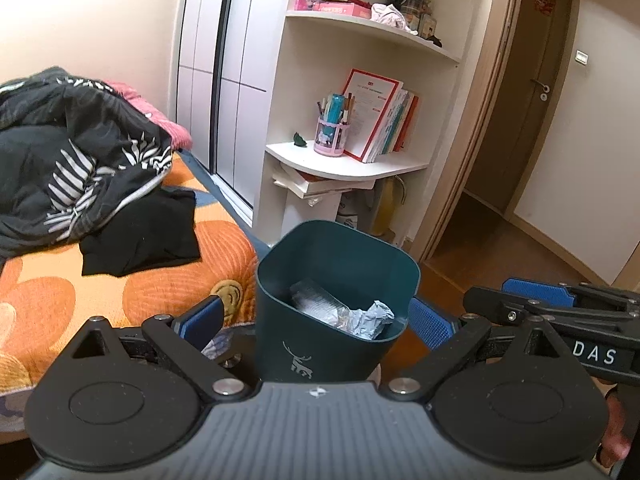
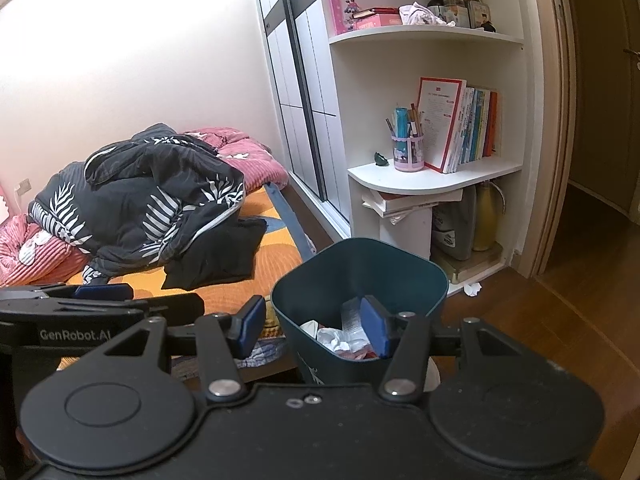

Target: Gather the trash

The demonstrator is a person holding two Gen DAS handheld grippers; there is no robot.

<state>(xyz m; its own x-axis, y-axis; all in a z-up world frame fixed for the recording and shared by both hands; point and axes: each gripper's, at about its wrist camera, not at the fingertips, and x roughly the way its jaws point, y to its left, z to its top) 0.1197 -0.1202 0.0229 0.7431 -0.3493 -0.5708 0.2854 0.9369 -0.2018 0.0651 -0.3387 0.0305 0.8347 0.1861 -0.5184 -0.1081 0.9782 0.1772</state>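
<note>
One dark green trash bin (image 1: 336,312) is seen standing on the floor beside the bed (image 1: 120,280), with a deer emblem on its near wall. Inside it, crumpled paper (image 1: 372,318) and one clear plastic wrapper (image 1: 316,300) are visible in the left wrist view; in the right wrist view the same bin (image 2: 356,272) is seen to hold several white crumpled pieces (image 2: 336,340) and something reddish beneath them, the exact count not being determinable.

The left gripper (image 1: 316,322) is held with its two blue-padded fingers spread wide, one on each side of the bin; whether the pads touch the walls cannot be told. The right gripper (image 2: 316,324) is likewise spread apart, its left finger outside the bin's near-left wall and its right finger (image 2: 374,328) over the bin's opening, with nothing held between them.

One further scrap of crumpled white paper (image 2: 473,289) is noted on the wooden floor at the foot of the white shelf unit (image 2: 432,176). On the bed, one black leaf-patterned duvet (image 2: 152,200) and one black garment (image 2: 220,256) are recorded. One pink pen holder (image 2: 408,154) and one row of books (image 2: 472,128) stand on the middle shelf.
</note>
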